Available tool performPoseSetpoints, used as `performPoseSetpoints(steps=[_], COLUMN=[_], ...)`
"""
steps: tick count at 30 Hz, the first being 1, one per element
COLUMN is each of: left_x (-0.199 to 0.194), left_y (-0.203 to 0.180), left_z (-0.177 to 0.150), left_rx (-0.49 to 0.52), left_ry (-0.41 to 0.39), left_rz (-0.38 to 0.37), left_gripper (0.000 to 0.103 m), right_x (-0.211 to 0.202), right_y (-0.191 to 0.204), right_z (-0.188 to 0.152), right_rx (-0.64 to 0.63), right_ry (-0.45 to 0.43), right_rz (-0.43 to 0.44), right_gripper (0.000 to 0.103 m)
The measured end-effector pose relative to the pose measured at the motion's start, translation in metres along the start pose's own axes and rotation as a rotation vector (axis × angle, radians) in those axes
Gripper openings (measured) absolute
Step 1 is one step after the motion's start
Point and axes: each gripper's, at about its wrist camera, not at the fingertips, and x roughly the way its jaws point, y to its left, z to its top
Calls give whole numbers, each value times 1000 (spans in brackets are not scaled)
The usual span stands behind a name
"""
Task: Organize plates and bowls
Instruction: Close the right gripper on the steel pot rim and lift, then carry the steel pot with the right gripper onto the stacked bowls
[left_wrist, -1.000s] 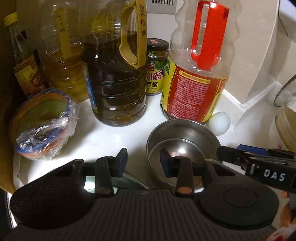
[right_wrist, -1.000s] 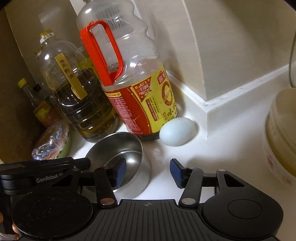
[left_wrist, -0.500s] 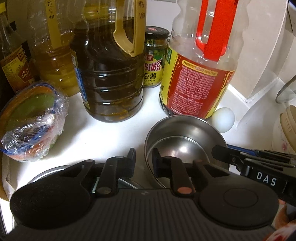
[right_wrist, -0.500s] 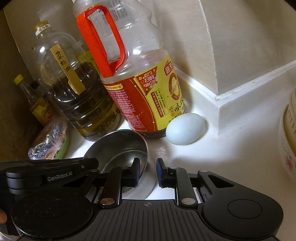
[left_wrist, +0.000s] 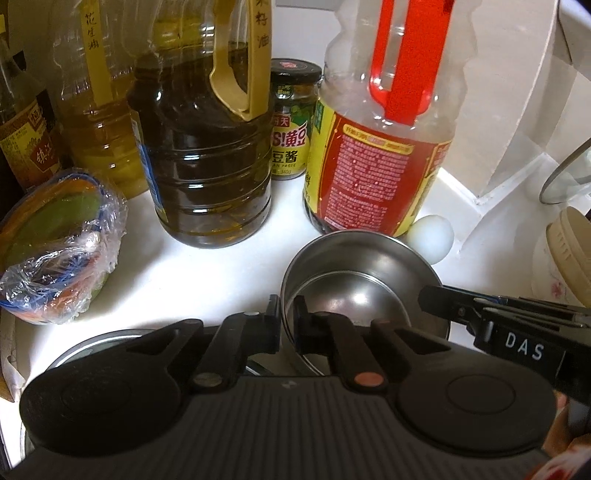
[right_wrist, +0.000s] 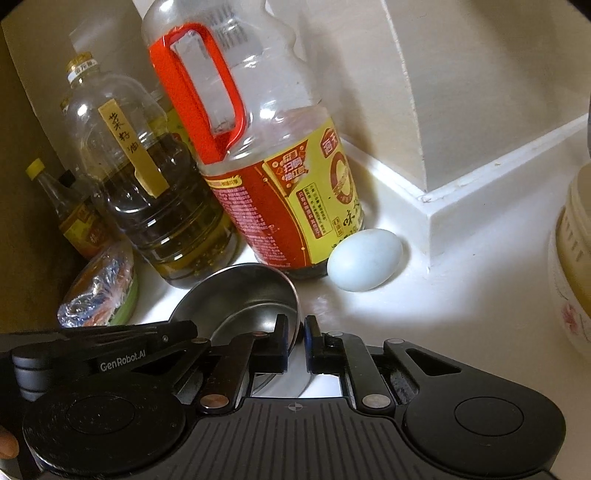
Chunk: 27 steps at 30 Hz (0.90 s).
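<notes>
the steel bowl (left_wrist: 364, 275) sits on the white counter (left_wrist: 192, 266), just in front of the red-handled bottle (left_wrist: 380, 147) and near the pale egg (right_wrist: 365, 258). the left gripper (left_wrist: 286, 315) has just closed its jaws onto the bowl's near-left rim, one pad inside and one outside. the right gripper (right_wrist: 297, 332) has likewise just closed, pinching the opposite rim. a plastic-wrapped bowl (left_wrist: 55, 243) stands well apart on the left.
</notes>
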Motion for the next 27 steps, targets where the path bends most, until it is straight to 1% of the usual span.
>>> performPoseSetpoints(steps=[7,15,20,27], left_x=[-17,-41,-57,-73], left_y=[-8,-31,-55,-99], left_z=[-2,-3,-5,-7], left_rx=[6,41,79,148], left_ry=[-22,-53,-63,-76], left_rz=[-12,-56,-100,-175], left_gripper=[6,6,6,6], right_x=[-22,-56,-88,-139], right_y=[-1,-11,-25,-51], right_z=[1,-3,-9,-16], right_rx=[12,46,87,140], right_ry=[-29,-52,-69,-100], right_rz=[8,-3,-20,-71], right_gripper=[9,9,9,9])
